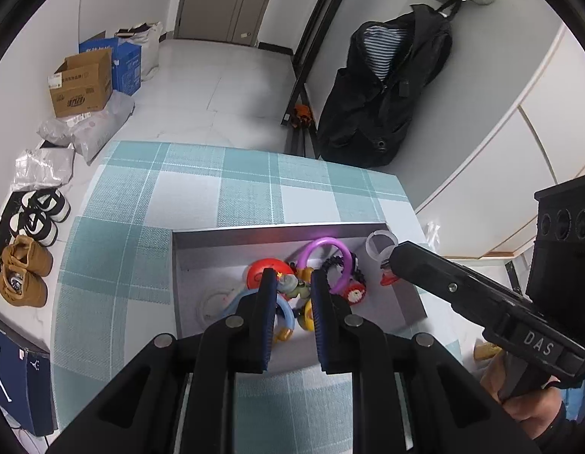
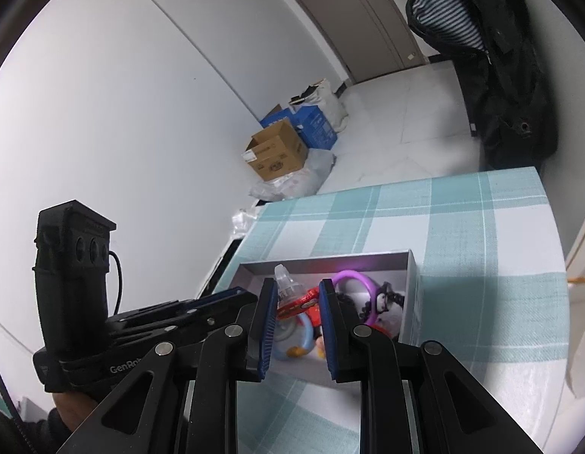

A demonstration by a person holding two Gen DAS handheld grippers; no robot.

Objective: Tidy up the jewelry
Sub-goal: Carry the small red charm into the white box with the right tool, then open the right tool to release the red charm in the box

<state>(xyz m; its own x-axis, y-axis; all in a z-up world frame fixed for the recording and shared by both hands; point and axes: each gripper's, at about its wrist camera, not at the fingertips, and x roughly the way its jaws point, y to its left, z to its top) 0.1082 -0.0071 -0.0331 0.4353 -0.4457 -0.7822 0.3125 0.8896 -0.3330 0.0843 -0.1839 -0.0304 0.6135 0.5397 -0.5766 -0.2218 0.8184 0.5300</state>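
Left wrist view: my left gripper (image 1: 290, 285) hangs over the grey box (image 1: 292, 232) on the checked tablecloth (image 1: 224, 189), jaws narrowed on a small greenish charm (image 1: 292, 286) at the tips, though I can't swear the pads are pressing it. My right gripper (image 1: 387, 265) sits at the box's right wall, pinching a red trinket (image 1: 387, 278) with a clear ring (image 1: 381, 244) on top. Right wrist view confirms it: red piece (image 2: 298, 300) clamped between my pads. The purple bangle (image 1: 328, 261), blue bangle (image 1: 286, 312) and black beaded bracelet (image 1: 343, 265) lie tangled together in the box. My call: lift slowly and straight so no loop snags, keep both claws apart, set each piece down separately.
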